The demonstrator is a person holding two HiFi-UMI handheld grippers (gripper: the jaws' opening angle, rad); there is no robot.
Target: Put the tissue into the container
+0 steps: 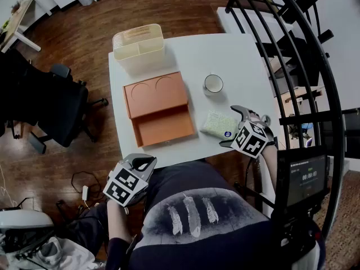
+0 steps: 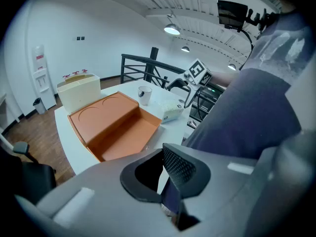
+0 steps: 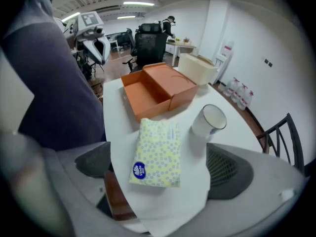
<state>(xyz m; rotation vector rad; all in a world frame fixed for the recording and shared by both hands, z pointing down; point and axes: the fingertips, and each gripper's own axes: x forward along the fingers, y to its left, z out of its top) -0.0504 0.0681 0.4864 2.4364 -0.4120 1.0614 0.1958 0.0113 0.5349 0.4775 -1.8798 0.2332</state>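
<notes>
The right tool [image 3: 154,158] stands wide open, the yellow tissue pack [image 3: 157,149] lying ungripped between its jaws on the white desk [image 1: 242,61], just beside the open orange container [image 1: 164,127]. The left tool [image 2: 162,177] is closed and empty, off the desk's near edge.

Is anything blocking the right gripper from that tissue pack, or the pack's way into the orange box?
Nothing visible does. The right gripper stands open with the tissue pack between its jaws. Only bare white table lies between the pack and the open orange box. The cup stands off to one side.
</notes>
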